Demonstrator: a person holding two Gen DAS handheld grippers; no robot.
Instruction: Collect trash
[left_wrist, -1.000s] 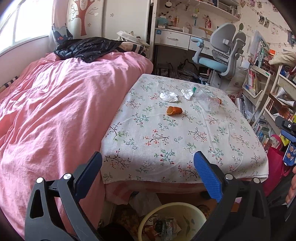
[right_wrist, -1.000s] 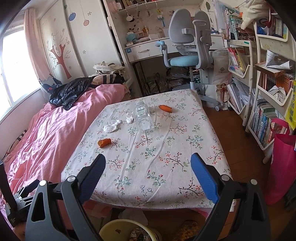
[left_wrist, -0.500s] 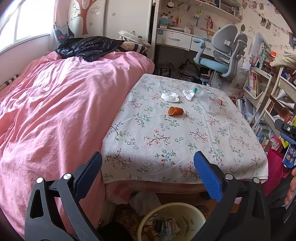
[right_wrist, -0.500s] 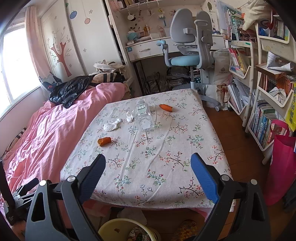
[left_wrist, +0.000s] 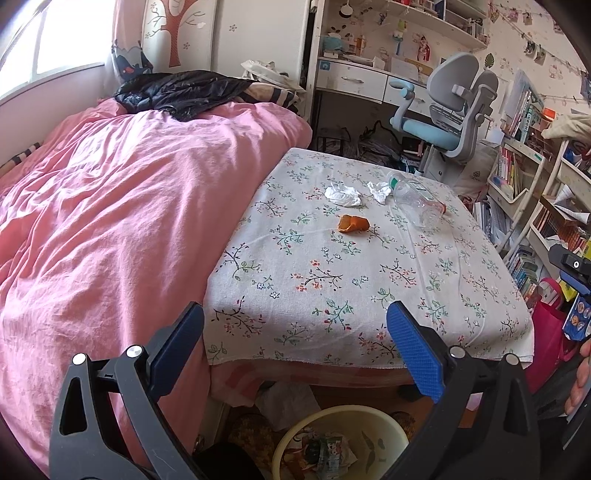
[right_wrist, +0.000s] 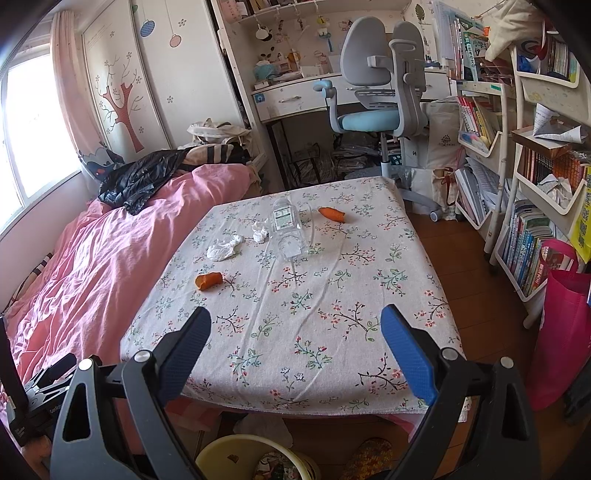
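Both hand-held grippers gaped empty. Crumpled tissue beside bottle: light, soft; likely pinch raised fold.

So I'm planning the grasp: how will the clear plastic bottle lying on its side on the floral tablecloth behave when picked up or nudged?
The clear plastic bottle looks empty, so it is probably light. Lying on its side on the floral tablecloth, it may roll if nudged sideways. Its thin transparent wall will likely dent under a firm squeeze and could slip between the pads.
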